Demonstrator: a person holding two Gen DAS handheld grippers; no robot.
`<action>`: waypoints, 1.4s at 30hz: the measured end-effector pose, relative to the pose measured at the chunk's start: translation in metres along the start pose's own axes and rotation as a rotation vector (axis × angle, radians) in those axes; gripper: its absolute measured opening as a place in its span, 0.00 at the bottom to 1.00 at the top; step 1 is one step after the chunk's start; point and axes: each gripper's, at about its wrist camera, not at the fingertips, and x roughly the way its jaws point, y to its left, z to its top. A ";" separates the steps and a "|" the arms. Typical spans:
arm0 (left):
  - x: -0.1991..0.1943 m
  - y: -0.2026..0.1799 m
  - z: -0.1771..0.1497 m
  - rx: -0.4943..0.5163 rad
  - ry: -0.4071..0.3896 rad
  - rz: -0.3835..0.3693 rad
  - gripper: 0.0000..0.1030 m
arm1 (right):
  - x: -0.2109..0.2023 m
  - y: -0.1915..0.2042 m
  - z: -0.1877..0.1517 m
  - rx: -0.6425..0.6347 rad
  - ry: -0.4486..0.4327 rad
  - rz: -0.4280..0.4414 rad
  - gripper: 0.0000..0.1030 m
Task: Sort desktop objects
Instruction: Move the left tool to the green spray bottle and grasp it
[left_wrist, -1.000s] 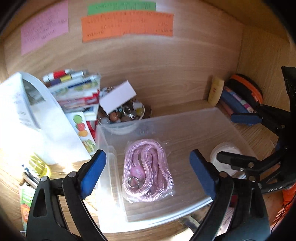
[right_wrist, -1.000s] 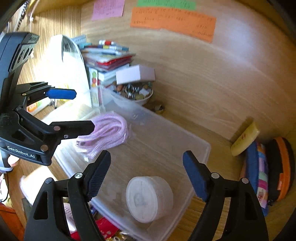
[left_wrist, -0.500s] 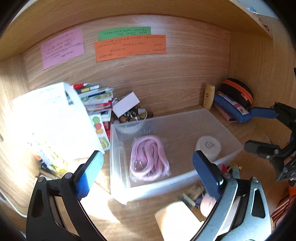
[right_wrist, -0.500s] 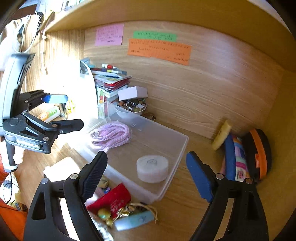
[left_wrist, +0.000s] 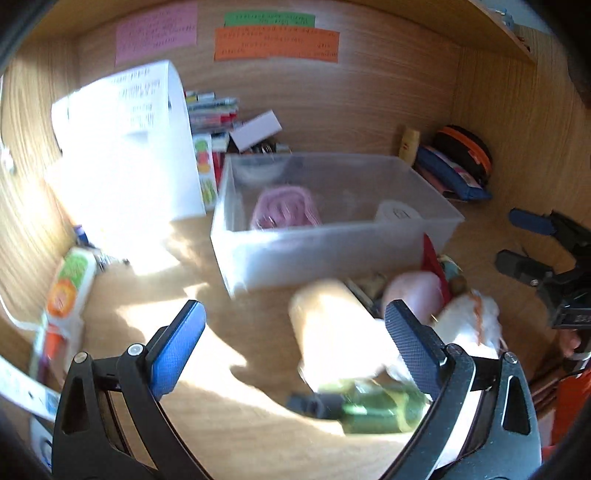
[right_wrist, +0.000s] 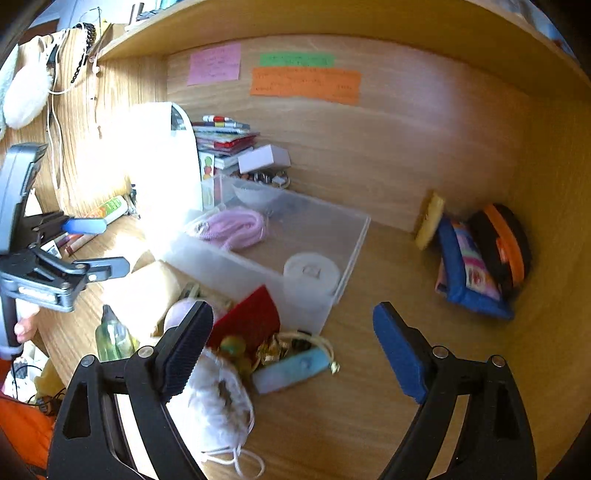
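Observation:
A clear plastic bin (left_wrist: 258, 254) (right_wrist: 354, 240) stands on the wooden desk. It holds a pink coiled cord (left_wrist: 284, 210) (right_wrist: 232, 229) and a white tape roll (left_wrist: 397, 214) (right_wrist: 312, 271). A pile lies in front of the bin: a cream block (left_wrist: 332, 332), a green bottle (left_wrist: 373, 406) (right_wrist: 112, 339), a red pouch (right_wrist: 247, 321), a white fluffy pouch (right_wrist: 218, 402), a pale blue case (right_wrist: 291, 369). My left gripper (left_wrist: 291, 347) is open and empty over the pile. My right gripper (right_wrist: 291, 354) is open and empty above the blue case.
A white paper sheet (left_wrist: 129, 147) leans at back left beside stacked books (right_wrist: 225, 136) and a bowl of trinkets (right_wrist: 258, 188). A blue pencil case (right_wrist: 465, 273), a black-orange case (right_wrist: 506, 247) and a yellow tube (right_wrist: 428, 221) sit at the right wall.
Both grippers have pulled back from above the bin toward the desk front. The pile in front of the bin has come into view. Both stayed open.

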 end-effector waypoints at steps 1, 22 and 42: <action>-0.001 -0.002 -0.004 -0.006 0.005 -0.013 0.96 | 0.000 0.001 -0.005 0.008 0.006 0.003 0.84; -0.012 -0.014 -0.058 0.001 0.060 -0.042 0.98 | 0.014 0.054 -0.050 0.005 0.090 0.038 0.84; -0.009 -0.005 -0.067 0.006 0.099 -0.015 1.00 | -0.013 -0.012 -0.063 0.167 0.059 -0.080 0.84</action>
